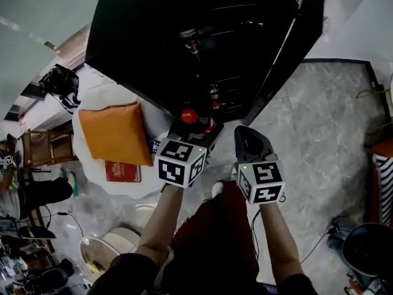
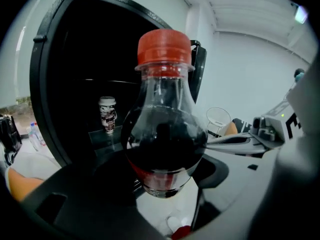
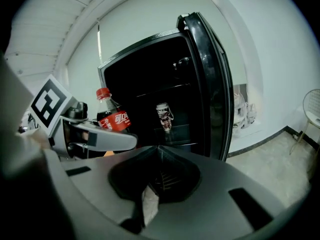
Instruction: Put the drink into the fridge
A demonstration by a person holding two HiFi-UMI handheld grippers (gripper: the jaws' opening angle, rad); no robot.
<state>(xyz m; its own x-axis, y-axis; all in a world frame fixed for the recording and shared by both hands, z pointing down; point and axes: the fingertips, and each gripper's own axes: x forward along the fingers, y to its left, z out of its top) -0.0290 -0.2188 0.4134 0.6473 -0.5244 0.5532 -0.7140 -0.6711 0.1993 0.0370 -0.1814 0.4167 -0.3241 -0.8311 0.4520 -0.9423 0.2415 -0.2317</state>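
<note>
Drink (image 2: 164, 134), a dark cola bottle, is held upright before the open fridge (image 3: 150, 69), clamped at its label band by the left tool (image 2: 165, 181). Judged moderately heavy, stiff, slick; mid-body hold suits. Right tool (image 3: 157, 151) closed, empty.

Room light is bright and even, the fridge (image 3: 145, 79) interior black, fisheye edges vignetted.

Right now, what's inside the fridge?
One patterned can stands on a shelf inside the open fridge. The rest of the interior is too dark to read, and the cola bottle covers part of it in the left gripper view.
</note>
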